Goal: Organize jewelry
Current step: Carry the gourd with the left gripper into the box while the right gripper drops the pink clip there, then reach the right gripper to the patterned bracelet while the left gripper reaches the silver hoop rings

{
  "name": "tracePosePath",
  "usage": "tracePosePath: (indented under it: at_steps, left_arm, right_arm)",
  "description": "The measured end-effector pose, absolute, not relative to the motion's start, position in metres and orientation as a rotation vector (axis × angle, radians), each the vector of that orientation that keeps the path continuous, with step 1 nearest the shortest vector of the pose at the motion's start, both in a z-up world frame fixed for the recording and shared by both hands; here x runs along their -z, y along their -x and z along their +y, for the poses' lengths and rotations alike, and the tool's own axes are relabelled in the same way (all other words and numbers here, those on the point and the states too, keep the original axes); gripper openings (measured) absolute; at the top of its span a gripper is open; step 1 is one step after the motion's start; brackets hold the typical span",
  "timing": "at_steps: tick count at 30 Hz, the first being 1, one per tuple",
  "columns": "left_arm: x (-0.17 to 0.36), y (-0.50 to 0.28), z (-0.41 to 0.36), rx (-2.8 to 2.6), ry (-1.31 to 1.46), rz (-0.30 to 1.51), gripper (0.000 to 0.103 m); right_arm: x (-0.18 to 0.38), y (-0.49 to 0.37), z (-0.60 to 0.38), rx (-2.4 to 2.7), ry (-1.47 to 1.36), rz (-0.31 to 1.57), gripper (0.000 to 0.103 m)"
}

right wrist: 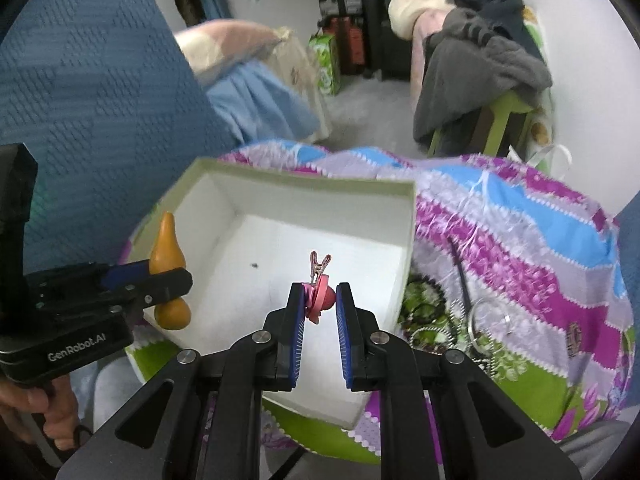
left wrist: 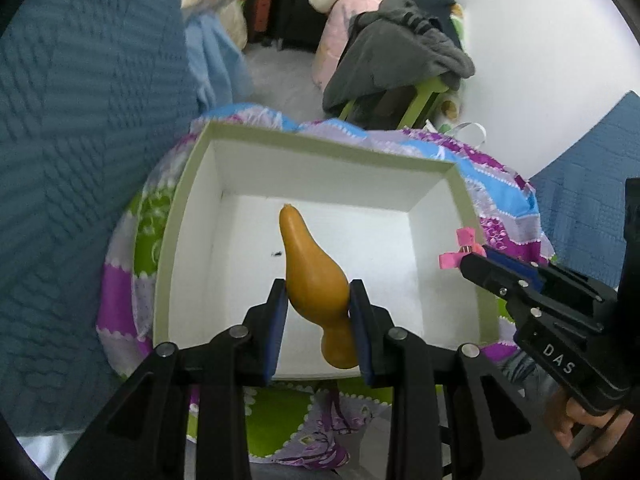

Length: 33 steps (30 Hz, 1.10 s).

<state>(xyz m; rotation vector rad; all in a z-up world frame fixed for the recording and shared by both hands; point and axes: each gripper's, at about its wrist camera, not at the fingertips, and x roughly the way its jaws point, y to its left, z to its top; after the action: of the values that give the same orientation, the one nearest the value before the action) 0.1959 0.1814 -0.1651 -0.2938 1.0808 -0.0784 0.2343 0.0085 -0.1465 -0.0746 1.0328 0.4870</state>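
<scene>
Orange gourd-shaped piece (left wrist: 312, 276) and pink hair clip (right wrist: 317, 300) held above the open white box (left wrist: 320, 178).

Patchwork quilt (right wrist: 520, 216), white box (left wrist: 192, 184), bangles (right wrist: 486, 316)

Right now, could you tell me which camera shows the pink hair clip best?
The right wrist view: the pink hair clip sits centred between the right gripper's fingers, its metal jaw pointing up over the white box. The left wrist view shows only a small pink bit at the gripper's tip, near the edge.
</scene>
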Motion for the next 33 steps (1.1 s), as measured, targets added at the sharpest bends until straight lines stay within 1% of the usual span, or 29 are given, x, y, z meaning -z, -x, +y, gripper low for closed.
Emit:
tracePosePath:
  at_steps: [3,4,5,6,7,8,9,14,22,29,33]
  left_arm:
    - [0.171,-0.194,0.181,0.073,0.303,1.089,0.032]
    - [0.169,-0.192,0.181,0.068,0.303,1.084,0.032]
    - [0.168,-0.193,0.18,0.069,0.306,1.082,0.032]
    - [0.166,-0.192,0.18,0.075,0.315,1.079,0.035]
    - [0.163,-0.191,0.179,0.075,0.32,1.073,0.046]
    - [0.16,-0.192,0.179,0.065,0.319,1.064,0.052]
    - [0.156,-0.19,0.179,0.056,0.315,1.052,0.062]
    - [0.126,-0.182,0.17,0.052,0.309,0.97,0.062]
    - [0.081,-0.171,0.131,0.074,0.275,0.857,0.062]
    - [0.056,-0.169,0.092,0.104,0.277,0.784,0.062]
    - [0.058,-0.173,0.066,0.135,0.292,0.773,0.062]
  right_arm:
    - [0.156,-0.234,0.01,-0.5,0.07,1.059,0.013]
    - [0.157,-0.233,0.01,-0.502,0.071,1.062,0.014]
    - [0.157,-0.234,0.009,-0.503,0.071,1.066,0.023]
    - [0.155,-0.234,0.008,-0.508,0.064,1.064,0.028]
    - [0.152,-0.233,0.006,-0.523,0.052,1.054,0.03]
    - [0.149,-0.233,0.005,-0.53,0.048,1.046,0.03]
    - [0.143,-0.232,0.003,-0.535,0.053,1.029,0.03]
    - [0.111,-0.226,-0.012,-0.545,0.057,0.943,0.03]
    - [0.067,-0.21,-0.057,-0.542,0.033,0.826,0.03]
    - [0.047,-0.201,-0.104,-0.511,0.033,0.76,0.03]
    - [0.05,-0.199,-0.129,-0.469,0.046,0.739,0.03]
